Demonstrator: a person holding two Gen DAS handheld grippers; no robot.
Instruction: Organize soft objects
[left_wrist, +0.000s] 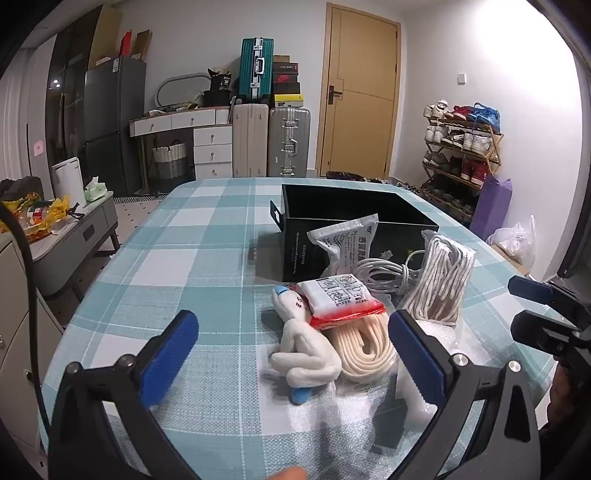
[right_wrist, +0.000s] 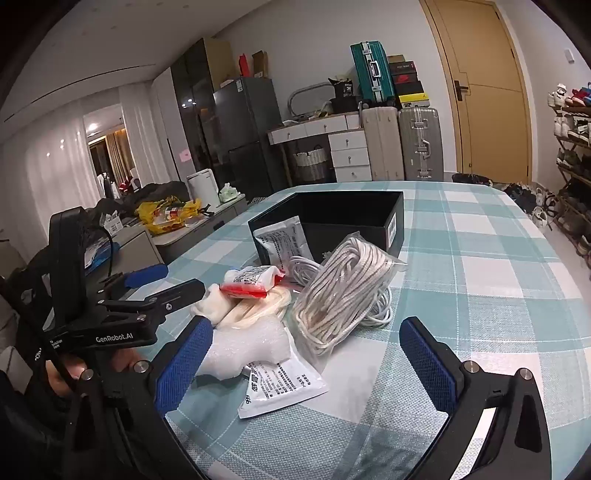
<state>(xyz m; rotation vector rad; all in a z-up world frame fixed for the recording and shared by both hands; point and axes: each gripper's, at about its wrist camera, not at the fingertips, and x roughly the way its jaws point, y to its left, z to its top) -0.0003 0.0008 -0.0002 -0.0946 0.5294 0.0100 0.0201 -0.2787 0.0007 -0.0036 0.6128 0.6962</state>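
Clutter is gathered on the bench (left_wrist: 207, 236), just in front of the black box (left_wrist: 354, 218), which stands open-topped toward the far edge and appears empty; it is judged to be the intended container, so the soft things have been heaped within easy reach of it.

The plush toy (left_wrist: 306, 347) lies nearest the left gripper (left_wrist: 295, 354), its long axis running roughly from the near edge toward the box, blue-tipped head pointing away and blue foot toward the camera. Beside it on the right a coil of cream cord (left_wrist: 365, 347) is laid flat, and a red-edged packet (left_wrist: 341, 301) rests across the toy's head and the coil. A bagged white rope (right_wrist: 343, 291) is propped steeply, its long axis tilted up toward the box, with a white cable (left_wrist: 384, 275) coiled behind it. One white sachet (left_wrist: 347, 240) leans against the box wall; another sachet (right_wrist: 280, 384) lies flat near the right gripper (right_wrist: 314, 358), partly under a piece of foam wrap (right_wrist: 247, 347).

Both grippers are held spread wide and nothing is pinched. The left one is aimed so that the toy and cord fall between its fingers, which suggests the toy is the first pick. The right one faces the rope bundle, low over the bench.
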